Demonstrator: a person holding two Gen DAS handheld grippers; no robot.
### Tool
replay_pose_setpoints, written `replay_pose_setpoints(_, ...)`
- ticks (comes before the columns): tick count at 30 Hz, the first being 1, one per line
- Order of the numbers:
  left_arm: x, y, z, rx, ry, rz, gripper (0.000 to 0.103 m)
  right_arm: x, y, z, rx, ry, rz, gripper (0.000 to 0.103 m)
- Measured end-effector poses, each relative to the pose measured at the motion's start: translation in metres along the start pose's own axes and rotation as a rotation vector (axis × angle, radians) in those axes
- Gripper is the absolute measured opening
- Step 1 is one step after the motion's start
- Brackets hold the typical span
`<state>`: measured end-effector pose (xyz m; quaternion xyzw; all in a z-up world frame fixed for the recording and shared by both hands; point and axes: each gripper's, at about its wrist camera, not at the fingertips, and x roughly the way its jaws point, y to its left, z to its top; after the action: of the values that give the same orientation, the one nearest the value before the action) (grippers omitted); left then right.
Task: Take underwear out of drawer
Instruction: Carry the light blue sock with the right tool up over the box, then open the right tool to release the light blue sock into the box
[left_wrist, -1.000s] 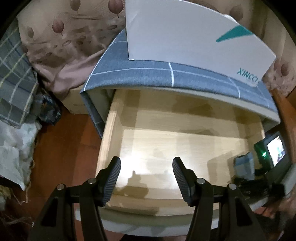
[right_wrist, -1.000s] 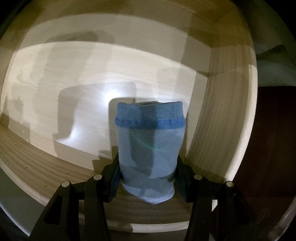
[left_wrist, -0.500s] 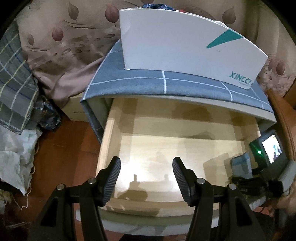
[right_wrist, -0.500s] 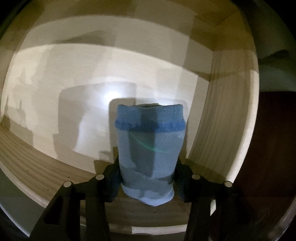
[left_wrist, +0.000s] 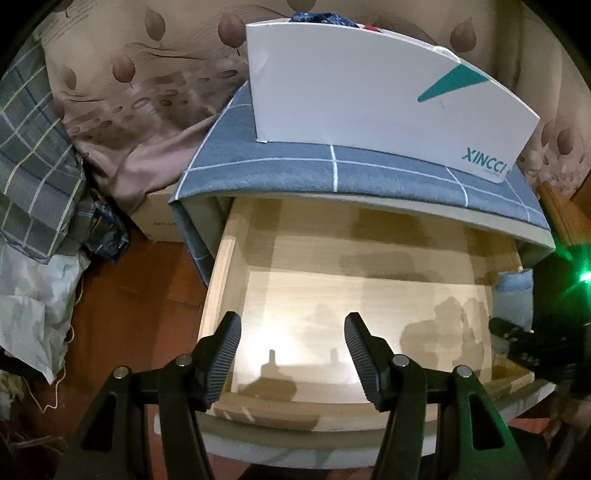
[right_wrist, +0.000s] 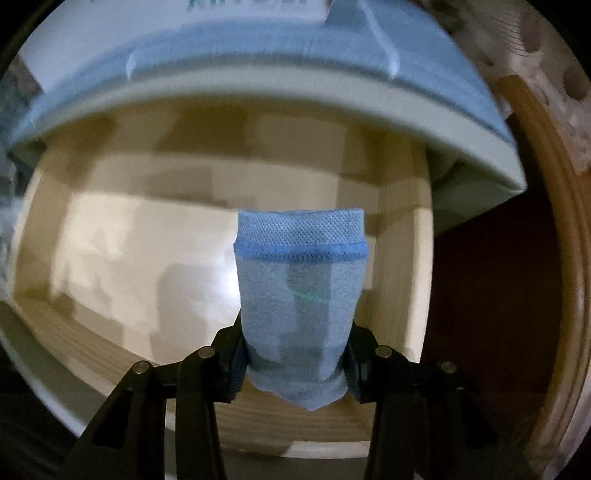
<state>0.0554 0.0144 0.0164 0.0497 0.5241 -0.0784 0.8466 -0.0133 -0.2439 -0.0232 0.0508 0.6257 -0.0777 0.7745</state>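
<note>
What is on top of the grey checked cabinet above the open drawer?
A white box printed XINCCI stands on the cabinet. Dark blue cloth shows over the box's top edge; the rest of the cloth is hidden behind it.

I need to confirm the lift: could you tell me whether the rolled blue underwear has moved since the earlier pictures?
Yes. The underwear, clamped in the right gripper, has risen away from the drawer floor.

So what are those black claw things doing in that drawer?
A person holds a gripper in each hand. The right gripper is shut on a folded blue pair of underwear, its jaws having just closed tighter on it, holding it above the open wooden drawer, whose bottom looks bare. The left gripper hangs open over the drawer's front, holding nothing. A white box sits on the cabinet top.
</note>
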Motion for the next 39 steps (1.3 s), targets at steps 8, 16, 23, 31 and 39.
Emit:
replay_pose_setpoints(8, -0.009, 0.003, -0.001, -0.017, -0.027, 0.004, 0.06, -0.053, -0.009, 0.008, 0.043, -0.117, 0.081, 0.04)
replay_pose_setpoints(16, -0.019, 0.007, -0.002, -0.029, -0.052, 0.02, 0.06, -0.105, -0.001, 0.046, 0.064, -0.229, 0.127, 0.04)
replay_pose_setpoints(23, -0.023, 0.01, -0.001, -0.054, -0.066, 0.025, 0.06, -0.165, 0.01, 0.086, 0.053, -0.354, 0.134, 0.04)
replay_pose_setpoints(31, -0.023, 0.013, 0.0, -0.067, -0.065, 0.023, 0.06, -0.197, 0.026, 0.147, 0.046, -0.435, 0.13, 0.04)
replay_pose_setpoints(39, -0.025, 0.016, 0.0, -0.076, -0.071, 0.022, 0.06, -0.183, 0.044, 0.203, 0.01, -0.404, 0.084, 0.04)
